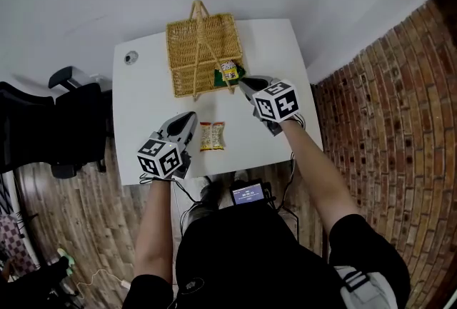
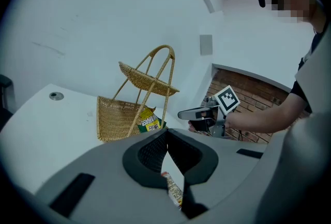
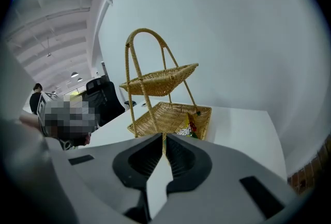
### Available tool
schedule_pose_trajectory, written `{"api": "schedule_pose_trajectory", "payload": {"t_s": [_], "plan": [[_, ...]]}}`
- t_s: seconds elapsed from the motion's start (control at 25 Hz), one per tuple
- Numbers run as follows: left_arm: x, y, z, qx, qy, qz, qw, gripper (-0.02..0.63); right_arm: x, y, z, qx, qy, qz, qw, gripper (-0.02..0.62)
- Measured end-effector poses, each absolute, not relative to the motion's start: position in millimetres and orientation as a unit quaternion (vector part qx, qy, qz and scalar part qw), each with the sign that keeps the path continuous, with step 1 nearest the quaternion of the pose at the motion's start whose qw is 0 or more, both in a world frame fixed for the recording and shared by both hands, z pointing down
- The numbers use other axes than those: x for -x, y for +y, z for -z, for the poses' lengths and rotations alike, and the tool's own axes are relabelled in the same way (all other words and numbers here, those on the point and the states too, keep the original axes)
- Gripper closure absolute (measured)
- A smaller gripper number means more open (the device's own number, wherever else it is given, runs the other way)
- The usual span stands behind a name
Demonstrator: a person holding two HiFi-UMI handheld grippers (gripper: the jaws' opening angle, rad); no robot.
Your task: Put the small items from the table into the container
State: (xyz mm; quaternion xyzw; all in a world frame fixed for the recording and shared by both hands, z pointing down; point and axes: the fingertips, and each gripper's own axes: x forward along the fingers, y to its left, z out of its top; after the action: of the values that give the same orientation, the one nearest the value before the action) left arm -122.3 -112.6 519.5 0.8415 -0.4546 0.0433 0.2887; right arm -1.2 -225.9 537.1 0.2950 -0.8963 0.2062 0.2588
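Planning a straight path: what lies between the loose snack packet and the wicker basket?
Only bare white table separates the snack packet from the wicker basket, as the head view shows.

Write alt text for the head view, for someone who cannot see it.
From above, a person's left hand-held gripper and right hand-held gripper, both shut and empty, hover over a white table. One snack packet lies between them; a second packet sits in the wicker basket beyond.

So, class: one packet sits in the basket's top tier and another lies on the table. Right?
Not quite. The packet sits in the basket's bottom tier, not the top; the left gripper view shows it. The other packet does lie on the table.
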Motion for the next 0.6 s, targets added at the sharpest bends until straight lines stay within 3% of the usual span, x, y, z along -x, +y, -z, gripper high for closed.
{"api": "schedule_pose_trajectory", "payload": {"t_s": [0.6], "plan": [[127.8, -87.0, -517.9, -0.838, -0.461, -0.030, 0.290, 0.597, -1.2, -149.6, -531.5, -0.278, -0.900, -0.252, 0.221, 0.572]]}}
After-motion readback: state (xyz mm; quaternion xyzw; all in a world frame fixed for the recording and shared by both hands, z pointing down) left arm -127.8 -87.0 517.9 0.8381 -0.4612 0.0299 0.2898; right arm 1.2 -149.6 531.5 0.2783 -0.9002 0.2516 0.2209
